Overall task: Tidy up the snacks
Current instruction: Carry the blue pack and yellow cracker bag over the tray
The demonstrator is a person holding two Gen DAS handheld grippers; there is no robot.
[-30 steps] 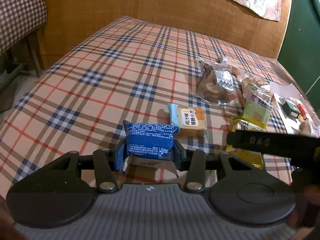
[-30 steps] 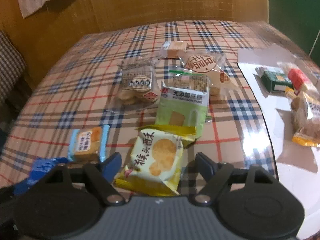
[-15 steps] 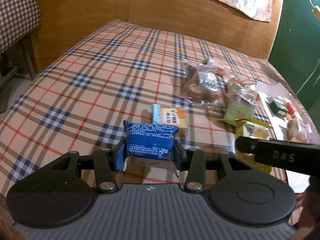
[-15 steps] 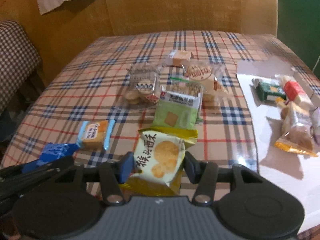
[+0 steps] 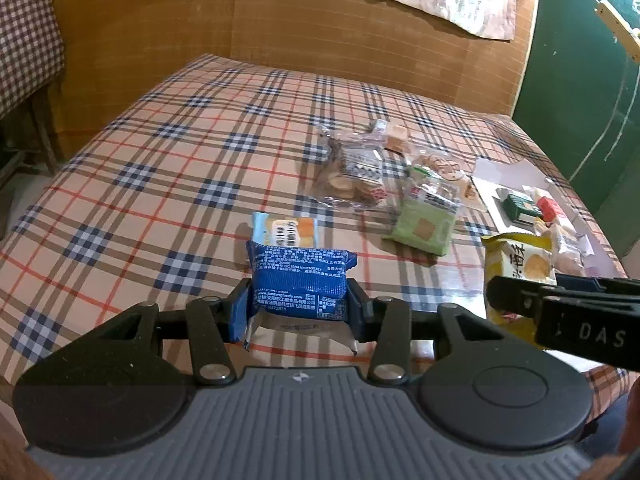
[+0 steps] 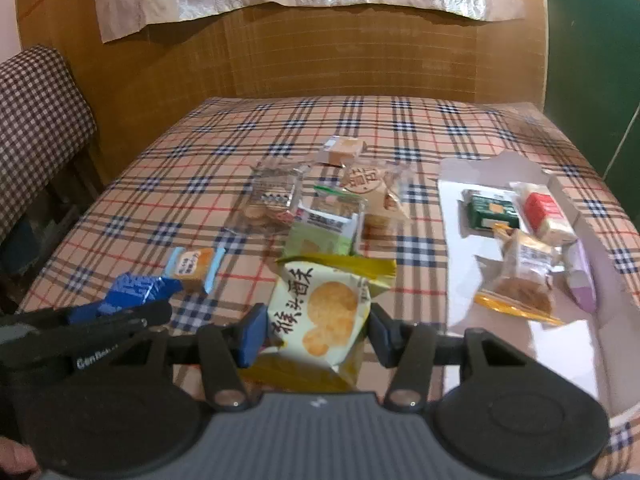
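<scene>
Right wrist view: right gripper [image 6: 314,334] clamps one yellow cracker packet [image 6: 320,318]; left gripper [image 5: 298,308] clamps one blue packet [image 5: 298,282]; five snacks lie on the white tray [image 6: 456,280] at right.

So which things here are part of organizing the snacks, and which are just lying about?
Part of the job:
- blue snack pack, gripped in left hand-held gripper
- yellow cracker bag, gripped in right hand-held gripper
- green packet
- white tray

Just there:
- plaid tablecloth
- checked chair

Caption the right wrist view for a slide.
Right gripper clamps a yellow cracker packet above the plaid tablecloth, snacks scattered beyond.
</scene>
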